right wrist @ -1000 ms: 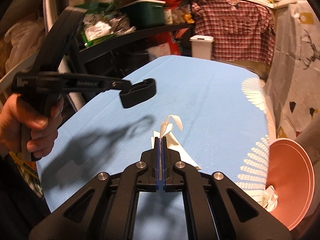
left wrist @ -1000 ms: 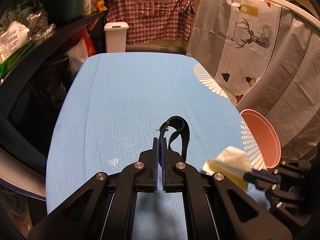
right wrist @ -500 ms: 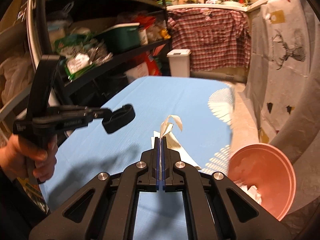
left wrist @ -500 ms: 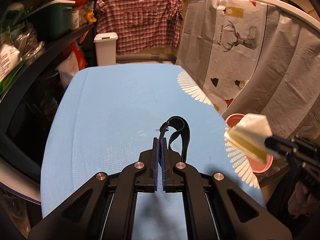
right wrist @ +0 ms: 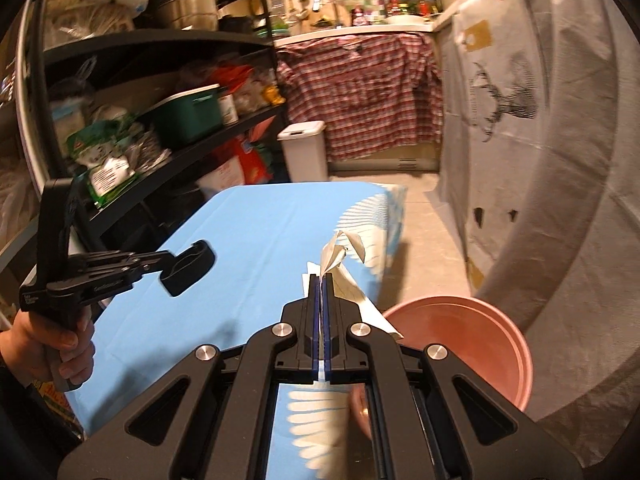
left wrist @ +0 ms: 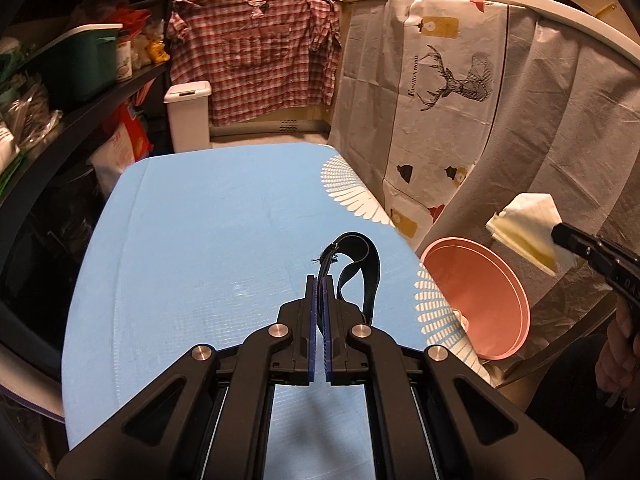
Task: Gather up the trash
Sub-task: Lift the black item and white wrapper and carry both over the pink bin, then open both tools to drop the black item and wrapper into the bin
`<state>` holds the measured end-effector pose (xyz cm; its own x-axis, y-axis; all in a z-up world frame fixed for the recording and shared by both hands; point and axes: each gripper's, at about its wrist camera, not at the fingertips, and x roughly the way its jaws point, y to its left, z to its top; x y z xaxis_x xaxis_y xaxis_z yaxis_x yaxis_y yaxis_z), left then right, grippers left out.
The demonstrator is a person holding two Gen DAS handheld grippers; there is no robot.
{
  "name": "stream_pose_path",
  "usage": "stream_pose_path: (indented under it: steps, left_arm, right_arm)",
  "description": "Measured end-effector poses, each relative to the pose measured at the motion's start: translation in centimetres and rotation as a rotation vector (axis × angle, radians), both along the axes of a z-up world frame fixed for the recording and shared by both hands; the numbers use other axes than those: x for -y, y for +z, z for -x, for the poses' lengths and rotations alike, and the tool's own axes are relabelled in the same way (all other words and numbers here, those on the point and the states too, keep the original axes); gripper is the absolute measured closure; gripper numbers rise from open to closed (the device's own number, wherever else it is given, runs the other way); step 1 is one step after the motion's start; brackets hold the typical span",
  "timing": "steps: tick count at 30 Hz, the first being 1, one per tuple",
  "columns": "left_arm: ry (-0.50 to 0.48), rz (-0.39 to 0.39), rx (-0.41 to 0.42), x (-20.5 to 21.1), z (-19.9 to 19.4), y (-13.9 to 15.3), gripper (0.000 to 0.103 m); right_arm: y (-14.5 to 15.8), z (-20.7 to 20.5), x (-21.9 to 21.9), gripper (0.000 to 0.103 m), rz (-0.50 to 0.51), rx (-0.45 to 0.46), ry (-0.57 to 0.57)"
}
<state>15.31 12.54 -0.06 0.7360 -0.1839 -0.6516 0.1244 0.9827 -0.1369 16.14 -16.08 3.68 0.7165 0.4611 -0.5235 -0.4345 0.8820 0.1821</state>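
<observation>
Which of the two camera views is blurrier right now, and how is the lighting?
Right wrist view: smeared, most on the deer curtain and shelves; its own gripper, pinching the tissue, stays crisp. Left wrist view: sharp, the black strap and pink bin clear. Both: warm dim light, fisheye bending at the edges.

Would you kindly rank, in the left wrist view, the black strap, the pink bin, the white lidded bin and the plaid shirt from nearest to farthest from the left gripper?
From the left gripper:
1. black strap, clamped in its jaws.
2. pink bin, right, below the table edge.
3. white lidded bin, beyond the table's far left.
4. plaid shirt, back wall.
</observation>
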Motion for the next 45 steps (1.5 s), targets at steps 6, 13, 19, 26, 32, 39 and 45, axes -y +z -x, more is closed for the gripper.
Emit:
stream_pose_path:
  steps: [6,13,19,26,32,39,45]
  left_arm:
    - [-0.030,-0.011,-0.004,2.2,-0.8,-0.2,0.100]
    - [-0.072,-0.019,-0.004,5.2,-1.8,-0.3,0.100]
    - [-0.115,-0.016,-0.013,8.0,-2.8,-0.5,0.100]
    - [-0.188,-0.015,-0.024,12.3,-4.2,-1.0,0.100]
    - [-0.236,-0.015,-0.032,15.1,-5.1,-1.4,0.100]
    - [-0.285,-0.008,-0.067,17.7,-6.0,-2.6,0.100]
    - [-0.324,-0.010,-0.099,19.4,-6.5,-3.7,0.100]
  right_arm:
    - [-1.1,-1.1,3.7,0.102,-0.037,-0.029,-0.111]
    - [-1.9,-1.7,6.0,0.102,-0.026,-0.032,-0.208]
    - [-2.4,-2.4,7.3,0.101,0.001,-0.042,-0.276]
    - [-3.6,-3.4,8.5,0.101,0.005,-0.098,-0.327]
    - [-3.8,-3.7,8.6,0.101,0.008,-0.102,-0.324]
    - [-4.1,-3.9,8.9,0.101,-0.002,-0.112,-0.331]
    - [-4.3,-4.1,9.0,0.098,-0.001,-0.119,-0.334]
